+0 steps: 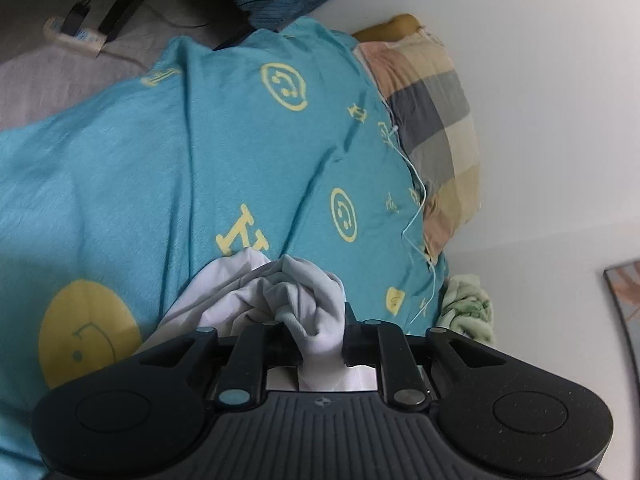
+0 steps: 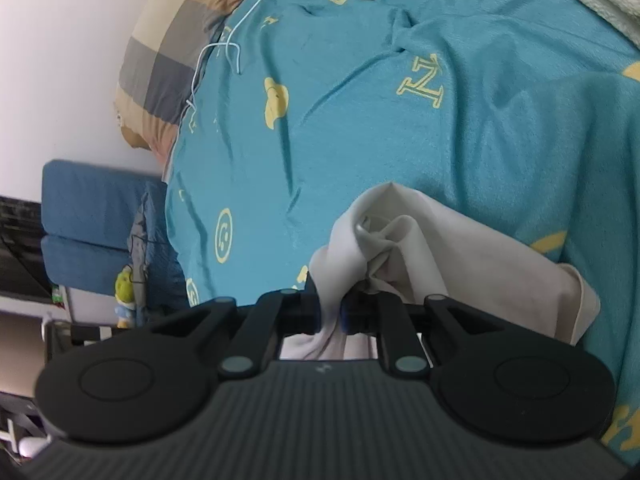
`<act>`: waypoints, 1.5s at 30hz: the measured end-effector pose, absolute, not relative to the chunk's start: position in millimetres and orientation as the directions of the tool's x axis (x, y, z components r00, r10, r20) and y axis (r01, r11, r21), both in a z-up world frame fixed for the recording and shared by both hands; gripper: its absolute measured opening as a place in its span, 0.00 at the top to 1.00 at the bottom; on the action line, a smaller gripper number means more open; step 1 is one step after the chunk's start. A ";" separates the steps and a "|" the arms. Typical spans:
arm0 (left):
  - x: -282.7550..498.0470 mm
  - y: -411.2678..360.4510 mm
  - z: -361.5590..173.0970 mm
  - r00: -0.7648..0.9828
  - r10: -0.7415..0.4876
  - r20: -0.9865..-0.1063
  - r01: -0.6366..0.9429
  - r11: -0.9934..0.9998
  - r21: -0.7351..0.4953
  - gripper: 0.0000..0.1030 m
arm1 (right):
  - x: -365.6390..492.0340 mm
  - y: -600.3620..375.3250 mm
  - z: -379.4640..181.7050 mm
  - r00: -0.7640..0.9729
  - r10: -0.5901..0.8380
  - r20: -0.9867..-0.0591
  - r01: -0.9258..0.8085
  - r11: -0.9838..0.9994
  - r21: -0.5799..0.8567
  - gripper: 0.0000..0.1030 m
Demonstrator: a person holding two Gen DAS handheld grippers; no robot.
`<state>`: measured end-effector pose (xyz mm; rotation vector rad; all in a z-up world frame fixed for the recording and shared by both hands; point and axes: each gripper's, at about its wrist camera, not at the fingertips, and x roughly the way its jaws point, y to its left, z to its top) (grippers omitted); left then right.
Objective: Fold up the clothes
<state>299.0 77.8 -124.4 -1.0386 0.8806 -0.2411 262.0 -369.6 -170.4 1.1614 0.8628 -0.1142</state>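
Observation:
A pale grey-white garment (image 1: pixel 296 292) is bunched up over a teal bedsheet (image 1: pixel 200 152) printed with yellow smileys and letters. In the left wrist view my left gripper (image 1: pixel 322 336) is shut on a thick wad of this cloth, which fills the gap between the fingers. In the right wrist view the garment (image 2: pixel 400 248) looks cream-white and trails off to the right over the sheet (image 2: pixel 360 120). My right gripper (image 2: pixel 331 312) is shut on a narrow fold of it. Each view hides the rest of the garment below the gripper body.
A checked pillow (image 1: pixel 432 120) lies against the white wall, and a loose pale blue thread (image 1: pixel 416 208) runs along the sheet's edge. Green cloth (image 1: pixel 464 308) is tucked by the wall. A power strip (image 1: pixel 72 32) lies on the floor. Blue cushions (image 2: pixel 92 216) and a small toy (image 2: pixel 124 292) stand past the bed's end.

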 end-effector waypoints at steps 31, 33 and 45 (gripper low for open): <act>267.4 -36.0 -106.6 0.648 -0.255 -0.718 0.244 0.962 -0.122 0.22 | 261.8 -254.2 -156.6 0.738 0.197 -0.645 -0.005 0.958 0.286 0.36; 264.5 -36.5 -103.6 0.653 -0.254 -0.714 0.247 0.962 -0.116 0.23 | 256.2 -258.0 -149.9 0.746 0.195 -0.637 0.014 0.951 0.308 0.35; 188.8 -44.5 -62.0 0.703 -0.233 -0.672 0.301 0.953 -0.015 0.22 | 190.7 -280.7 -115.2 0.757 0.158 -0.634 0.071 0.945 0.321 0.35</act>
